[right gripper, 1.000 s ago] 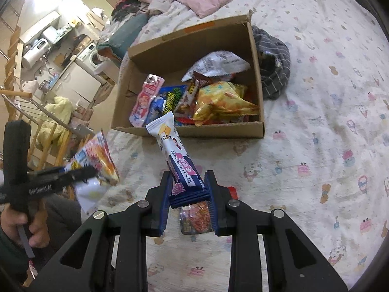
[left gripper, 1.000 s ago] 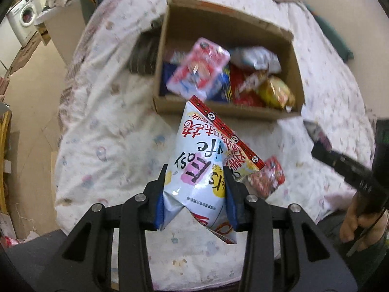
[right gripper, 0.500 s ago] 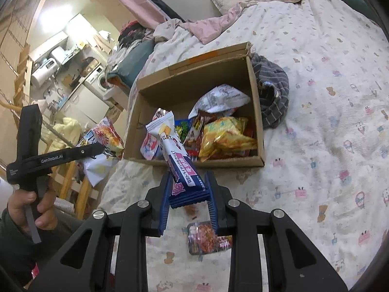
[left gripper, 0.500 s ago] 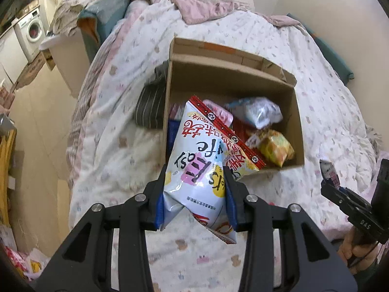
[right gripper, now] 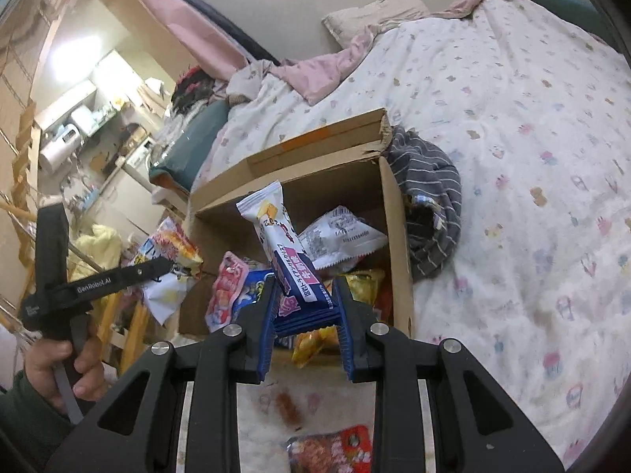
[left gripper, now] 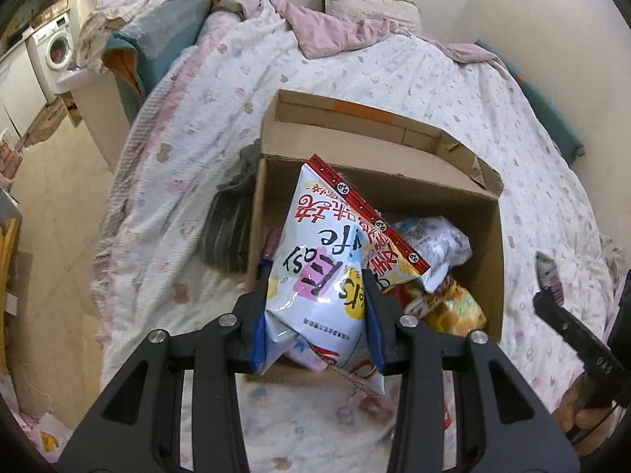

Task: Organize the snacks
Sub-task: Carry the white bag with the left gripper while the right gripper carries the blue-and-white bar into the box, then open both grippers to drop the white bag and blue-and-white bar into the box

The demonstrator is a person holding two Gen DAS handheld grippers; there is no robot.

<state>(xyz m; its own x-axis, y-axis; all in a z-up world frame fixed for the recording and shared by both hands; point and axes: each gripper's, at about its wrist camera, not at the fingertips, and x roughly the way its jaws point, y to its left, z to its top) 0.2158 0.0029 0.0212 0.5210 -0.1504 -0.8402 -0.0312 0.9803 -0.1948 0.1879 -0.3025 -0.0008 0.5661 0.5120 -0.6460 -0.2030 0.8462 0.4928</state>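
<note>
An open cardboard box (left gripper: 394, 193) sits on a bed (left gripper: 453, 90) covered with a white patterned quilt. The box already holds several snack packets, among them a yellow bag (left gripper: 449, 311) and a crinkled white bag (left gripper: 437, 240). The left gripper (left gripper: 317, 307) hangs at the near edge of the box, its jaws pinching the lower part of a large white chip bag (left gripper: 323, 272) with a red top strip; the bag stands upright above the box's near wall. The right gripper (right gripper: 303, 307) is also at the box's near edge, its jaws pinching a slim white and blue wafer packet (right gripper: 284, 252) that tilts up over the box interior. A grey striped cloth (right gripper: 430, 205) lies against the box's outer side wall. A red snack packet (right gripper: 335, 449) lies on the bed in front of the box, nearer the camera.
</note>
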